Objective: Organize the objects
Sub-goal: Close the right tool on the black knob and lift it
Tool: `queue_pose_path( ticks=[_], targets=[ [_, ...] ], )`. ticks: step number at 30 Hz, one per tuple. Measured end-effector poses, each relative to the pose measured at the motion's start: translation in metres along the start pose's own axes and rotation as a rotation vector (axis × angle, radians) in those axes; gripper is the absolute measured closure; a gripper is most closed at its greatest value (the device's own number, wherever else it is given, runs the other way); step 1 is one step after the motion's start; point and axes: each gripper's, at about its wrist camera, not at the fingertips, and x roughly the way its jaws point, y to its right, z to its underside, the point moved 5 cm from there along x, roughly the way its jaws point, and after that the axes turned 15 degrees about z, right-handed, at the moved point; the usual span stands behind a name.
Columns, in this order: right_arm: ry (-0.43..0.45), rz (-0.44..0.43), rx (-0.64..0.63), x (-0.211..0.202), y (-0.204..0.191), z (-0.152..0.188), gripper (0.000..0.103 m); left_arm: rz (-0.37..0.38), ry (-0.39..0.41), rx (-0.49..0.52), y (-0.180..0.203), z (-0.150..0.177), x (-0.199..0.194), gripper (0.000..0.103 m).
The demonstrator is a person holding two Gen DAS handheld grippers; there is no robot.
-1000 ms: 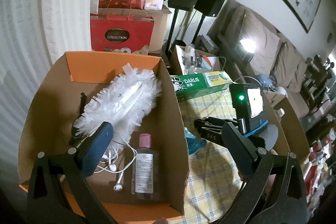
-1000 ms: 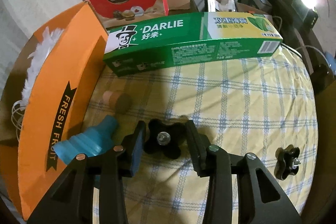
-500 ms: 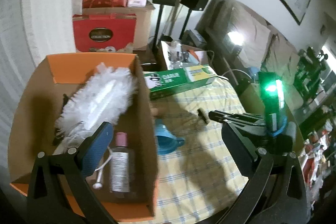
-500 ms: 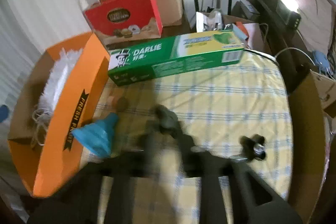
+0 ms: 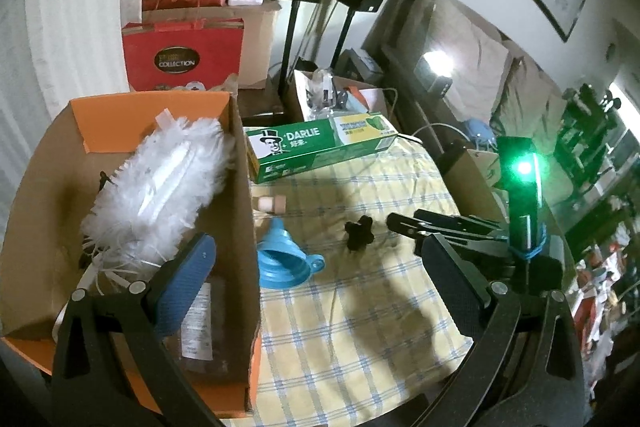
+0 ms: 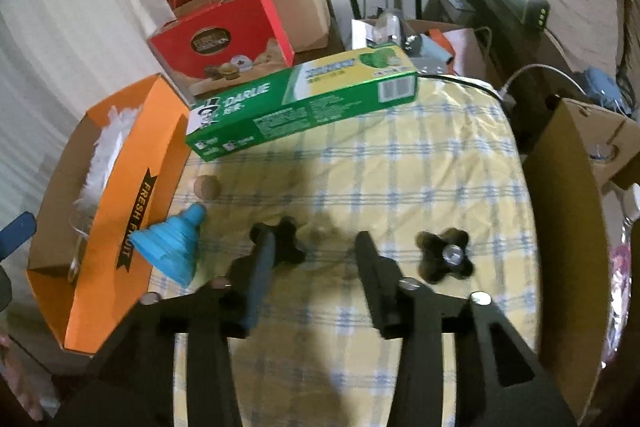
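A black star-shaped knob (image 6: 289, 242) lies on the yellow checked cloth, half hidden behind the left finger of my right gripper (image 6: 316, 247). That gripper's jaws are opening and the pads do not press on the knob. From the left wrist view the knob (image 5: 360, 235) sits just clear of the right gripper (image 5: 404, 221). A second black knob (image 6: 444, 255) lies to the right. A blue funnel (image 6: 172, 247) and a cork (image 6: 207, 187) rest beside the orange box (image 6: 120, 207). My left gripper (image 5: 316, 267) stands open and empty, one pad over the box (image 5: 236, 227).
The box holds a white duster (image 5: 160, 183), a clear bottle (image 5: 196, 331) and earphone wires. A green toothpaste carton (image 5: 320, 147) lies across the far side of the table (image 6: 400, 167). A brown cardboard box (image 6: 568, 227) stands at the right edge. Red gift boxes and speaker stands behind.
My right gripper closed around the knob, lifted back, and now its jaws stand apart with the knob on the cloth. My left gripper drew back, showing more of the table.
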Motion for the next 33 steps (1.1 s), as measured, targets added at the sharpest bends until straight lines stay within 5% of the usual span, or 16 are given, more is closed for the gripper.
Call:
queue_pose_path(
  ticks=[18, 22, 33],
  targets=[
    [0.011, 0.045, -0.141, 0.042, -0.041, 0.010, 0.057, -0.019, -0.009, -0.031, -0.020, 0.004, 0.005, 0.000],
    [0.023, 0.059, -0.177, 0.045, -0.045, 0.013, 0.068, -0.025, -0.015, -0.024, -0.018, 0.005, 0.007, 0.000],
    [0.066, 0.011, -0.044, 0.007, -0.003, 0.007, 0.068, -0.008, -0.021, 0.003, -0.004, 0.002, 0.014, 0.000]
  ],
)
